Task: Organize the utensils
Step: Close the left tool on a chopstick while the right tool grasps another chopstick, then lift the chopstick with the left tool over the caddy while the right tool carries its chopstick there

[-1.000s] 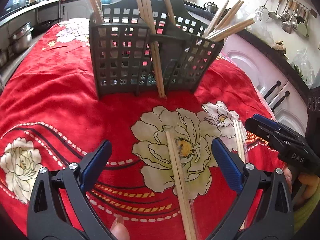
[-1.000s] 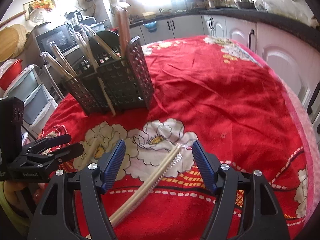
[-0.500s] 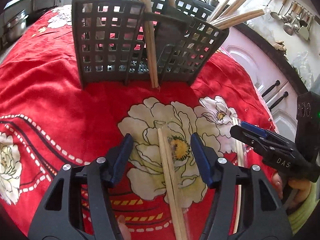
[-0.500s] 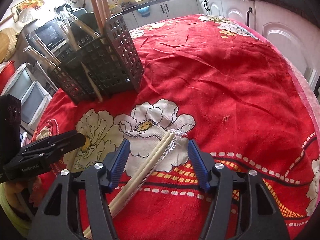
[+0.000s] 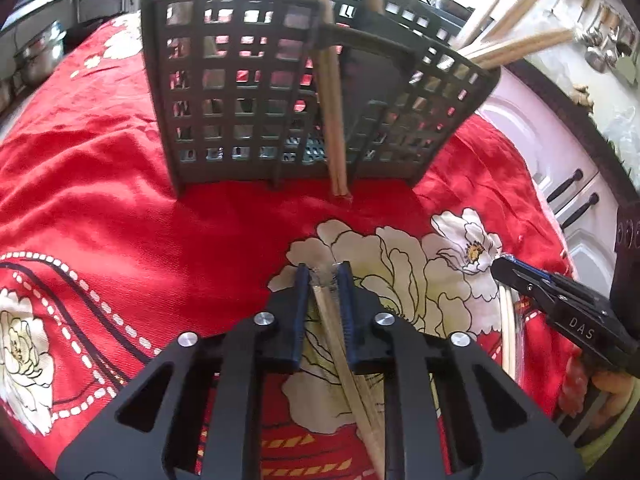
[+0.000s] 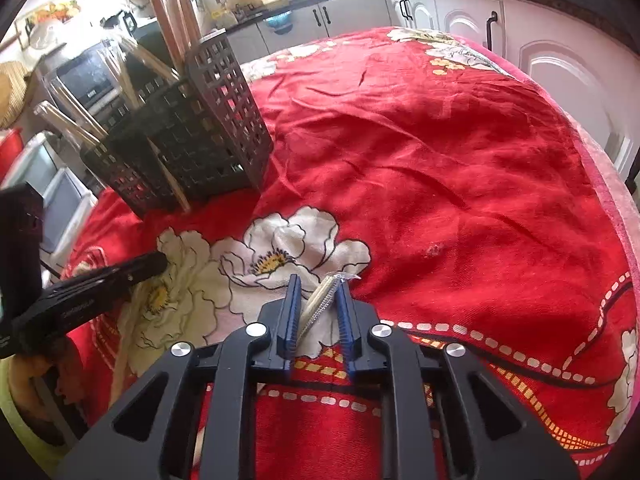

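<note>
Left gripper (image 5: 324,276): jaws just closed, pinching wrapped wooden chopsticks (image 5: 340,344) near the dark slotted plastic caddy (image 5: 240,92), ready to lift.
Right gripper (image 6: 317,290): jaws just closed on a second wrapped chopstick pair (image 6: 318,302).

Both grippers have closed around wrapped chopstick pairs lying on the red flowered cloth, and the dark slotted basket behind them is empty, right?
Not empty. The left wrist view shows the basket already holding several chopsticks sticking out of its top. The rest stands: the left gripper and right gripper, jaws just closed in, each bracket a wrapped pair on the cloth.
</note>
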The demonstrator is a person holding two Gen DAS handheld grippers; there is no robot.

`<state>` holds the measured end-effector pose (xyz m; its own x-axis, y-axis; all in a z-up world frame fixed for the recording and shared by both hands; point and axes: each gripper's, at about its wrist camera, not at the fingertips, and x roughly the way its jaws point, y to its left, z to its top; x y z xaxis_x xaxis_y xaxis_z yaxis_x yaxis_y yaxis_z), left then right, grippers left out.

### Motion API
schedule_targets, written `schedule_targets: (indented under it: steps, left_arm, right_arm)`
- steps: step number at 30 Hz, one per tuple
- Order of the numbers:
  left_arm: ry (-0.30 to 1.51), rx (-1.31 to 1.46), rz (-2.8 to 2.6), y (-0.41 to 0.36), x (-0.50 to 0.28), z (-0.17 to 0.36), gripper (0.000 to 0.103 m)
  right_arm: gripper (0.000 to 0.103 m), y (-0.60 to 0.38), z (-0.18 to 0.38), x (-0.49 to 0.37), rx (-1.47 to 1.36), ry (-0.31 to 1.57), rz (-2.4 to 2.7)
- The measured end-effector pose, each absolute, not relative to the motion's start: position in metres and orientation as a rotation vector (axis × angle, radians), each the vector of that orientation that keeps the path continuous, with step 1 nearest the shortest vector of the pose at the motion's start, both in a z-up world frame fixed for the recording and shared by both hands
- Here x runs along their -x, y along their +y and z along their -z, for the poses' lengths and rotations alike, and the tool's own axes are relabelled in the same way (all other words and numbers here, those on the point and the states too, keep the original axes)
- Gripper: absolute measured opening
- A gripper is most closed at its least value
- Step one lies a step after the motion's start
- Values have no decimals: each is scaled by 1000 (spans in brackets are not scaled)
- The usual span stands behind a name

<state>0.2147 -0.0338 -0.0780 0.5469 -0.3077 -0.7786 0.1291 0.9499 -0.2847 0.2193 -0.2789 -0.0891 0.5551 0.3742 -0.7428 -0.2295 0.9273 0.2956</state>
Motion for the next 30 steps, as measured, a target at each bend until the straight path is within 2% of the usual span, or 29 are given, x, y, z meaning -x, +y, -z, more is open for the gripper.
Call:
schedule_targets:
  steps: [3, 10, 30]
  left_arm:
    - [963, 253, 271, -22, -213, 75, 5]
    - [899, 316, 288, -3, -203, 50, 4]
    - [551, 313, 276, 34, -181, -81, 3]
  right_arm:
    - [12, -280, 85, -217, -220, 903, -412]
    - [10, -264, 57, -209, -204, 835, -487]
    - [5, -214, -57, -192, -85, 551, -648]
